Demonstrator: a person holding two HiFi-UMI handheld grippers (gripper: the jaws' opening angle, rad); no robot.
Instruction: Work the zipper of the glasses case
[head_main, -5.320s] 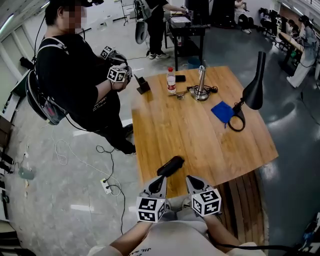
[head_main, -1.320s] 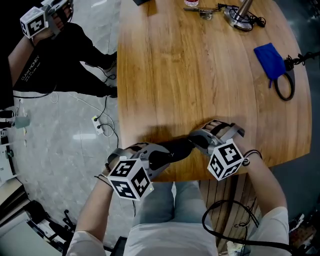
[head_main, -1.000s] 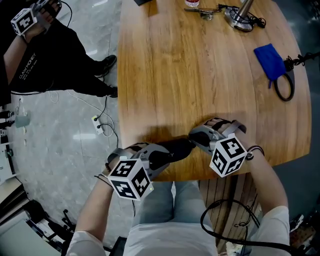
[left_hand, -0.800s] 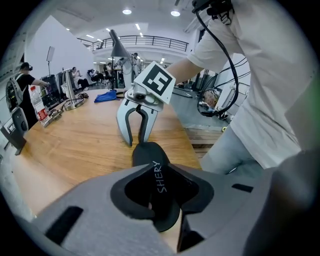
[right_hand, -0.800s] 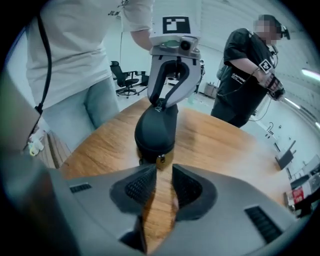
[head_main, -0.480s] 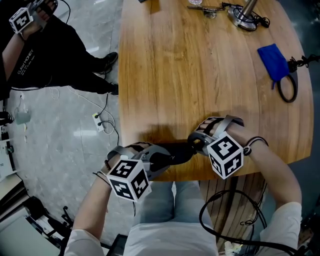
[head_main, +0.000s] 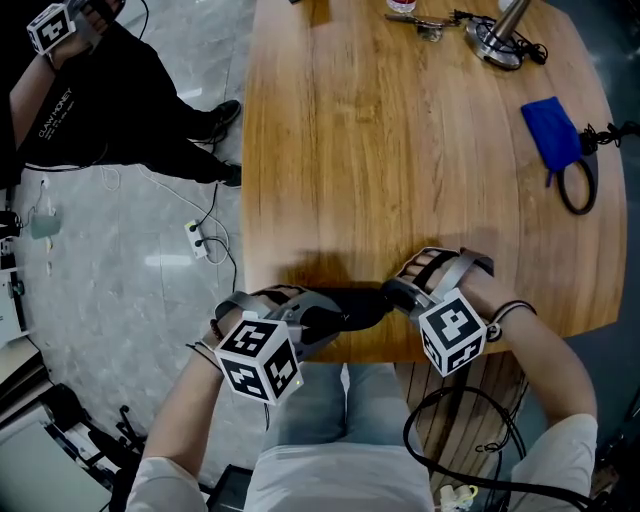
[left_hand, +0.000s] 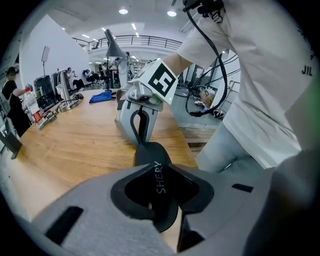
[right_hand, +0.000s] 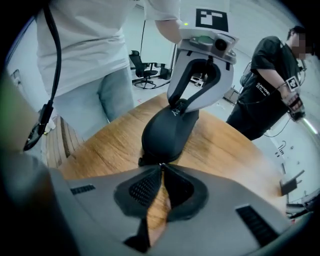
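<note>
The black glasses case (head_main: 350, 305) lies along the near edge of the wooden table (head_main: 400, 170). My left gripper (head_main: 318, 318) is shut on the case's left end; in the left gripper view its jaws (left_hand: 157, 187) clamp the case (left_hand: 150, 157) from both sides. My right gripper (head_main: 392, 292) is at the case's right end. In the right gripper view its tips (right_hand: 161, 167) meet, shut on the small zipper pull at the end of the case (right_hand: 170, 130). The pull itself is barely visible.
A blue cloth (head_main: 553, 130) and a black cable loop (head_main: 578, 188) lie at the table's far right, and a metal stand (head_main: 500, 35) is at the back. Another person (head_main: 90, 90) with grippers stands at the upper left. A power strip (head_main: 200, 240) lies on the floor.
About five seconds ago both grippers hung off the case at the table edge; now both are on it. Over the last second the right hand has turned slightly while the left stayed still.
</note>
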